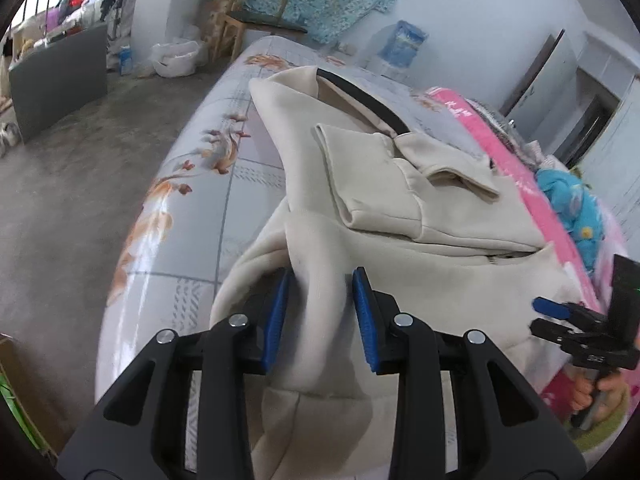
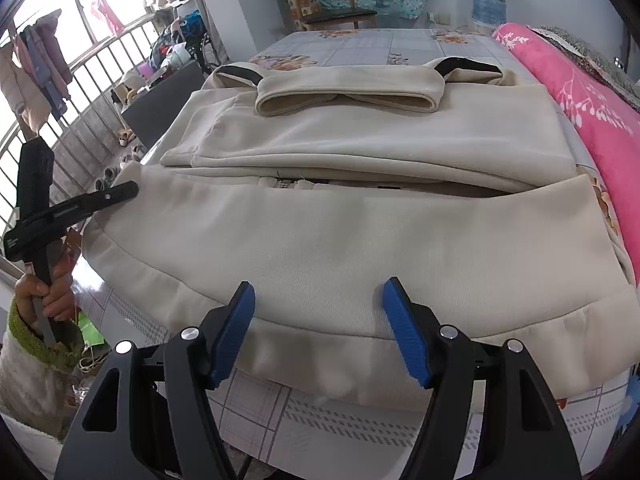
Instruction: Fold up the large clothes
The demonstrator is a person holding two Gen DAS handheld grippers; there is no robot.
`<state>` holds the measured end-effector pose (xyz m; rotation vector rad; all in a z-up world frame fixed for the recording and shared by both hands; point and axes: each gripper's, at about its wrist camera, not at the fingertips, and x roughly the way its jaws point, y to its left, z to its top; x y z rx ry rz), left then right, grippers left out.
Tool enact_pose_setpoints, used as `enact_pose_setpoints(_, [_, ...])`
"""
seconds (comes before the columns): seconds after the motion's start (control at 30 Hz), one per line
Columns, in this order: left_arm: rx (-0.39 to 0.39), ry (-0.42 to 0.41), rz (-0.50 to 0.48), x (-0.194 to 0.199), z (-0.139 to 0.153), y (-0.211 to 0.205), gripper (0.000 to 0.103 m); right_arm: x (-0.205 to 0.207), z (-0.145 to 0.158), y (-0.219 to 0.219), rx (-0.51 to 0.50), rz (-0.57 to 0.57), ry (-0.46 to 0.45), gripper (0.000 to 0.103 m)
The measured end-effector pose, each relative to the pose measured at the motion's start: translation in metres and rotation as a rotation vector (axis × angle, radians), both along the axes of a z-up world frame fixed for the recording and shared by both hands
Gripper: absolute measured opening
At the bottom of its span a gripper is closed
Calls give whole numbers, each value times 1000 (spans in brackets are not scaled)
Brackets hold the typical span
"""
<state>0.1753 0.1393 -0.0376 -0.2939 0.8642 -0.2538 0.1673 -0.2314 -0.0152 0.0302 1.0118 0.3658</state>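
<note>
Folding the big cream fleece jacket [image 2: 340, 240] on the bed [image 2: 360, 46]: left gripper [image 1: 320, 312] fingers spread around a bunched edge, right gripper [image 2: 320, 328] fingers spread over the hem; next, I think, both squeeze and lift.

jacket [image 2: 340, 232]: cream, black trim | bedsheet [image 1: 192, 216]: grey, orange floral | quilt [image 2: 592, 120]: pink

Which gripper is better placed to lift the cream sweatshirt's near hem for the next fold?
Probably the left gripper: its open jaws already straddle a raised ridge of the cream fleece sweatshirt at the corner. The right gripper, also open, sits over flat hem with nothing between its jaws.
</note>
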Motion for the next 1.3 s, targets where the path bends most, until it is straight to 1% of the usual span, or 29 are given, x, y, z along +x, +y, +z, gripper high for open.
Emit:
enact_pose_setpoints(0.07, [38,7,8,2,2,-6,31,0,0,0,0,-2,-3,65])
enact_pose_setpoints(0.1, [44,7,5,2,3,-7,29,-1,0,0,-1,-2,-6,65])
enact_pose_setpoints(0.17, [60,-5,-9,-2,5,-12,29,-1,-1,0,-3,-1,-10,66])
enact_pose_setpoints(0.23, [136,-14,-14,-7,6,-23,29,-2,-1,0,-2,0,-14,66])
enact_pose_setpoints(0.3, [215,1,-3,-7,2,-31,29,-2,-1,-1,0,1,-19,66])
enact_pose_setpoints(0.37, [259,-4,9,-9,2,-36,29,-3,0,-2,2,1,-20,66])
enact_pose_setpoints(0.5, [372,-17,31,-12,4,-50,29,-9,5,-11,14,-12,-21,65])
enact_pose_setpoints(0.6, [429,-34,37,-15,5,-57,29,-21,15,-35,15,-55,-51,65])
enact_pose_setpoints(0.7, [454,-40,43,-16,6,-59,29,-29,27,-71,-6,-144,-83,62])
enact_pose_setpoints(0.77, [454,-38,47,-16,6,-60,29,-31,34,-100,-26,-216,-99,56])
enact_pose_setpoints(0.87, [457,-32,49,-15,7,-61,29,-25,40,-133,-27,-291,-110,49])
enact_pose_setpoints(0.97, [479,-35,50,-16,7,-64,29,-8,41,-146,-13,-296,-115,45])
enact_pose_setpoints(1.07, [496,-39,55,-15,6,-67,29,17,32,-149,-6,-287,-90,43])
enact_pose_setpoints(1.17, [498,-39,57,-15,6,-68,29,35,21,-148,-56,-294,-66,39])
enact_pose_setpoints(1.3, [504,-40,57,-15,5,-69,30,41,12,-153,-85,-307,-50,36])
